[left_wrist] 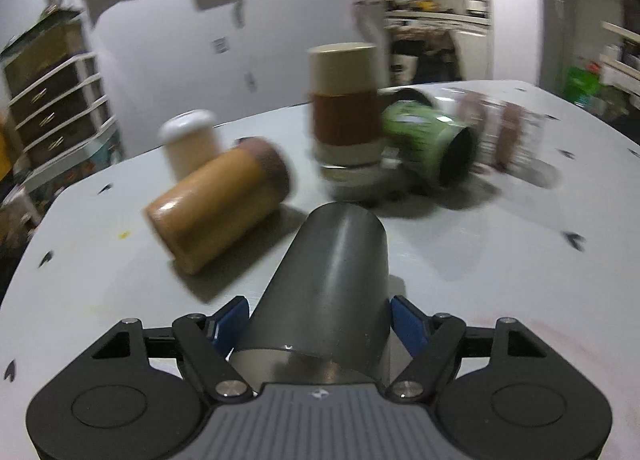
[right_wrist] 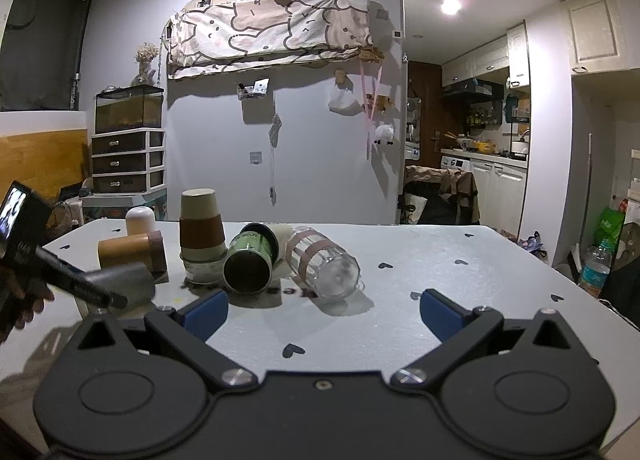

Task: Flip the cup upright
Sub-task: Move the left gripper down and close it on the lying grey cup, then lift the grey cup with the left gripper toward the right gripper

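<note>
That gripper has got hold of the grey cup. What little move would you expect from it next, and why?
Probably a turn of the wrist to stand it up: the left gripper is shut on the grey cup, which still points forward on its side above the white table.

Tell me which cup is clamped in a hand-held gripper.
The dark grey cup, held by the left hand-held gripper. The tan, green and clear cups lie loose on the table.

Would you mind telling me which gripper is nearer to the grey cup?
Left. The left gripper is shut on the grey cup, holding it above the table; the right gripper is open, off to its right.
</note>
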Demonstrator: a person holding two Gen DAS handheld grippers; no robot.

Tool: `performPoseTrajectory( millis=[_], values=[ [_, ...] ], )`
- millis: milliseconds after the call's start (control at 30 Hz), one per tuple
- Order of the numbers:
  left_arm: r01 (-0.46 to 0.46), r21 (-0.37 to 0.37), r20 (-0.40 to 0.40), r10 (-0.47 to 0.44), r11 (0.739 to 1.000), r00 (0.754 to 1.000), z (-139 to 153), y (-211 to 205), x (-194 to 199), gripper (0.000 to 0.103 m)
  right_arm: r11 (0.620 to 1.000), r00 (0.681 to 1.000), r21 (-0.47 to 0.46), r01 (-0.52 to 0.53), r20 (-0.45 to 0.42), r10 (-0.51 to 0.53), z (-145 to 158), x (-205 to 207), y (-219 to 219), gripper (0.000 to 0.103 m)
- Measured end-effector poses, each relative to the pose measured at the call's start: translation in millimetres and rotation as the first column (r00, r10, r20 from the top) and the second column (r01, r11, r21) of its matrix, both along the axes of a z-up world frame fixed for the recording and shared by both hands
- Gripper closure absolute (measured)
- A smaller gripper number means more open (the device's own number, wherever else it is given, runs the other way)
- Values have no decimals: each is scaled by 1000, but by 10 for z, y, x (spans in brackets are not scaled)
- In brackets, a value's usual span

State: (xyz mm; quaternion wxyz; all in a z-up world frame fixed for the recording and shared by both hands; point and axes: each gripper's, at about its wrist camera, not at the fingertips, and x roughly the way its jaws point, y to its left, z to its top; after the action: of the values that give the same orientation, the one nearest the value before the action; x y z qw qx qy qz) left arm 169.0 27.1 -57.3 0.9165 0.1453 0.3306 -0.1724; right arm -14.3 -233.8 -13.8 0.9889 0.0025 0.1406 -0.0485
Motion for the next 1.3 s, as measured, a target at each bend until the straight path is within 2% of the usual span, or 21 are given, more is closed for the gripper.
performPoseTrajectory(
  millis=[200, 433, 533, 700, 733, 800, 1100, 1300],
  values=[
    [183, -3, 17, -183, 983, 983, -9, -397, -554, 27, 1000, 1000, 2, -2, 2, 2, 7, 0, -5, 0],
    [368, 14, 38, -368, 930, 929, -46, -766, -1175, 29, 1000, 1000, 12, 6, -3, -6, 7, 7, -32, 0],
    [398, 33, 57, -399, 917, 915, -73, -834, -1322, 29, 1000, 1000, 19, 5, -11, -4, -12, 27, -51, 0],
    [395, 19, 76, -395, 919, 915, -97, -831, -1377, 27, 999, 999, 36, -3, -39, 5, -77, 104, -55, 0],
    [389, 17, 79, -389, 921, 918, -110, -840, -1361, 24, 999, 999, 37, -9, -45, 10, -87, 140, -46, 0],
    [363, 13, 97, -363, 932, 927, -109, -810, -1365, 11, 999, 997, 34, -35, -62, 37, -100, 266, -17, 0],
    [271, -91, 98, -262, 958, 960, -179, -515, -1521, 10, 987, 960, 55, -153, -229, 161, -328, 1080, 261, 1],
    [205, -170, 92, -192, 964, 977, -238, -294, -1562, 10, 984, 935, 43, -170, -308, 175, -546, 1298, 381, 1]
  ],
)
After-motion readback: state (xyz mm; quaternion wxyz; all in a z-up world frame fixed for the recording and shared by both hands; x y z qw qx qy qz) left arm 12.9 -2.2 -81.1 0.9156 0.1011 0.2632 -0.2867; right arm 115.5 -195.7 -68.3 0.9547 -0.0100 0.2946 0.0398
